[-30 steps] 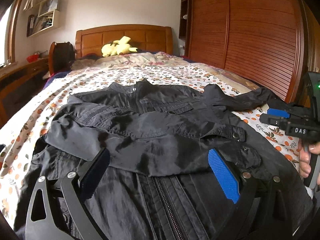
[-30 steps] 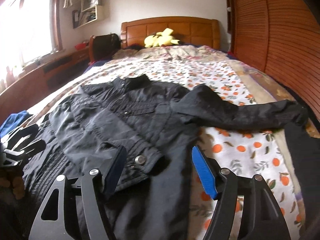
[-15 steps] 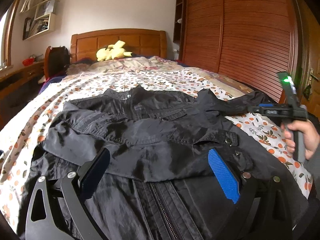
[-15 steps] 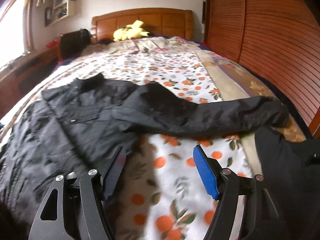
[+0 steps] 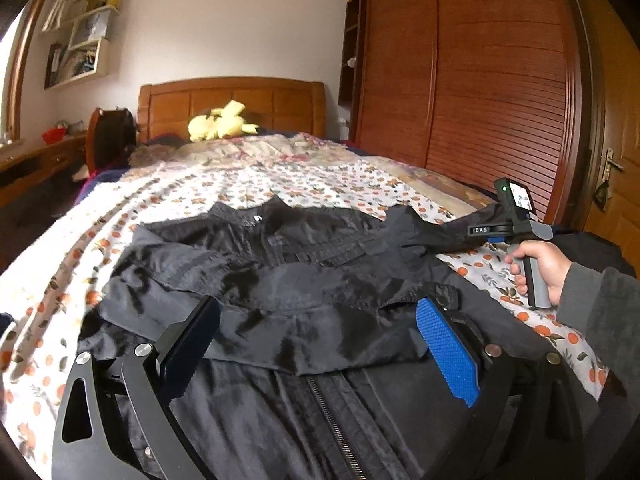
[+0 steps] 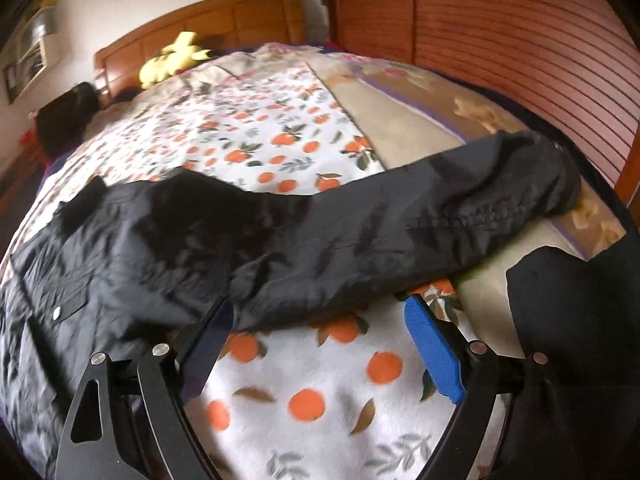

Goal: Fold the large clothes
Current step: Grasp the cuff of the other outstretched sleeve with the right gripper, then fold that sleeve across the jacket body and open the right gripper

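Only the left wrist view shows the black zip-front jacket whole, spread on the orange-print bedsheet with one sleeve folded across its chest, just ahead of the left claw, whose jaws stand apart, gripping nothing. To that claw's right, a hand holds the right claw's handle. The right wrist view alone shows the outstretched sleeve close: wrinkled, glossy, cuff toward the wooden wardrobe. It lies just beyond the right claw, whose jaws are opening with only bedsheet between them.
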The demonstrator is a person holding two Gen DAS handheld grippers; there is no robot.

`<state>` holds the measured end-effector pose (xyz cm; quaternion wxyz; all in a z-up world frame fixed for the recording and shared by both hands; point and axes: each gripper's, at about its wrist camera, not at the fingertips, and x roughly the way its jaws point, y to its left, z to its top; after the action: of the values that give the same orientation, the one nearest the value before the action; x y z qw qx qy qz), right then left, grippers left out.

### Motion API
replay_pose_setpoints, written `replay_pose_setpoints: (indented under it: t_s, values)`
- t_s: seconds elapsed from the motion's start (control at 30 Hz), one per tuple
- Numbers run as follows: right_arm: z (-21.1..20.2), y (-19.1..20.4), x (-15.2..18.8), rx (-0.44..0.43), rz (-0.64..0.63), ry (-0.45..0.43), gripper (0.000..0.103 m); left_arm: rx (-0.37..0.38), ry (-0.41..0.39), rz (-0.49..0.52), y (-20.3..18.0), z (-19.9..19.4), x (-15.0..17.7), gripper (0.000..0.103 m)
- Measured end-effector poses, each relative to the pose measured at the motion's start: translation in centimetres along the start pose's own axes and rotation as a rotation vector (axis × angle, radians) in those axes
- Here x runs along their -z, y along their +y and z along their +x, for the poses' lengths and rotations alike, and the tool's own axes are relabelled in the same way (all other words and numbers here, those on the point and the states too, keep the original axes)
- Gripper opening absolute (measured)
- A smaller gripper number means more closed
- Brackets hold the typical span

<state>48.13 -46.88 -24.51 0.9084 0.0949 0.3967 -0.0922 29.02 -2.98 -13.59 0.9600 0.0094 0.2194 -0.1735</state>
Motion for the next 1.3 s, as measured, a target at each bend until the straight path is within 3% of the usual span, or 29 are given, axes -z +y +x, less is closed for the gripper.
replay_pose_setpoints:
  t_s: [0.07, 0.17, 0.2, 0.3, 0.37, 0.57, 0.87, 1.03, 1.3]
  values:
    - [0.6, -0.3, -0.3, 0.000, 0.024, 0.015, 0.084, -0.001, -0.006, -0.001, 0.3, -0.4, -0.2, 0.099]
    - [1.4, -0.4, -0.8, -0.008, 0.062, 0.043, 0.072, 0.006, -0.007, -0.019, 0.9, -0.9, -0.3, 0.099]
    - [1.6, -0.2, -1.0, -0.008, 0.064, 0.051, 0.064, 0.004, -0.006, -0.018, 1.0, -0.9, -0.2, 0.099]
    - [1.8, 0.5, -1.6, -0.004, 0.050, 0.055, 0.018, -0.004, -0.002, -0.017, 1.4, -1.2, -0.1, 0.099]
    - [1.1, 1.4, -2.1, -0.001, 0.021, 0.028, 0.008, -0.009, -0.001, -0.018, 1.8, -1.3, -0.1, 0.099]
    - [-3.5, 5.1, -3.5, -0.054, -0.072, -0.094, 0.005, -0.027, 0.004, -0.029, 2.8, -1.8, 0.1, 0.099]
    - [-11.7, 14.5, -2.6, -0.234, -0.305, -0.197, 0.005, -0.040, 0.009, -0.034, 3.6, -2.2, 0.3, 0.099]
    - [-13.3, 18.9, 0.2, -0.303, -0.412, -0.166, 0.006, -0.041, 0.017, -0.031, 3.5, -2.2, 0.5, 0.099]
    - [-12.4, 21.6, 6.9, -0.328, -0.475, 0.004, 0.008, -0.027, 0.023, -0.022, 3.2, -2.4, 0.9, 0.099]
